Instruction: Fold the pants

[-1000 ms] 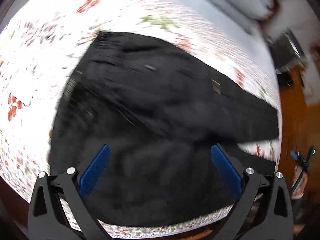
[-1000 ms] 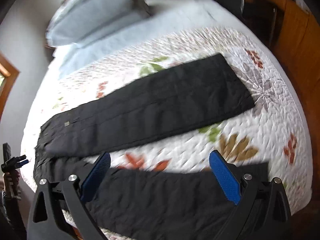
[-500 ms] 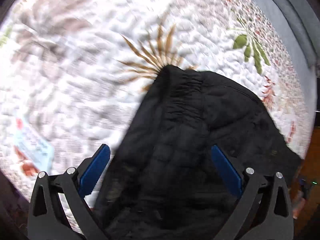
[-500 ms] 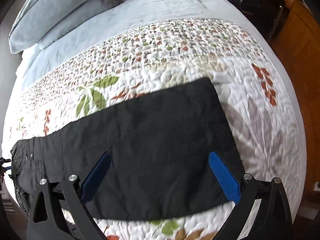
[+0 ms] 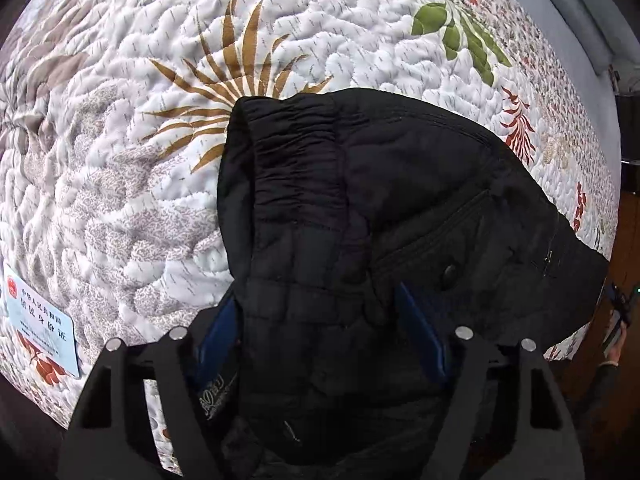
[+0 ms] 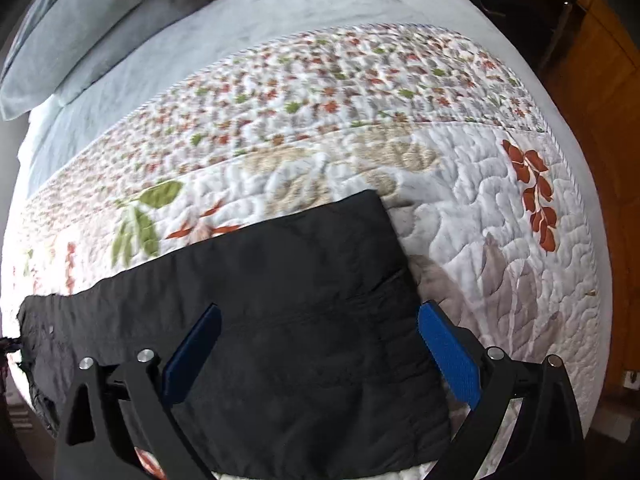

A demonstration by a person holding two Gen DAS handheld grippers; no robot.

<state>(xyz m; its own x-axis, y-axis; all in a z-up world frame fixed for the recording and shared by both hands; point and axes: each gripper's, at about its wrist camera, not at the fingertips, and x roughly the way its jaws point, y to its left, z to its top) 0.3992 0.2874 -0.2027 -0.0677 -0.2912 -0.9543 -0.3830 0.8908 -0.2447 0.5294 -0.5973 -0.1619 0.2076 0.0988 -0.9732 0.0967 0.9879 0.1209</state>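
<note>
Black quilted pants lie on a floral quilted bedspread. In the left wrist view the elastic waistband end (image 5: 296, 148) lies ahead, with a buttoned pocket (image 5: 450, 270) to its right. My left gripper (image 5: 320, 328) is closed in on a bunched fold of the waist fabric between its blue pads (image 5: 420, 332). In the right wrist view a pant leg (image 6: 280, 300) stretches left, its hem at the right. My right gripper (image 6: 320, 344) is open, its fingers straddling the leg near the hem, the right pad (image 6: 448, 356) past the hem edge.
A blue ID card (image 5: 40, 320) lies on the quilt (image 5: 120, 160) at the left. Grey pillows (image 6: 80, 32) and a pale sheet (image 6: 280, 20) are at the bed's head. Wooden furniture (image 6: 600, 80) stands to the right of the bed.
My left gripper has closed from wide open onto the waist fabric. My right gripper has moved forward and lower over the leg's hem end and stays open.
</note>
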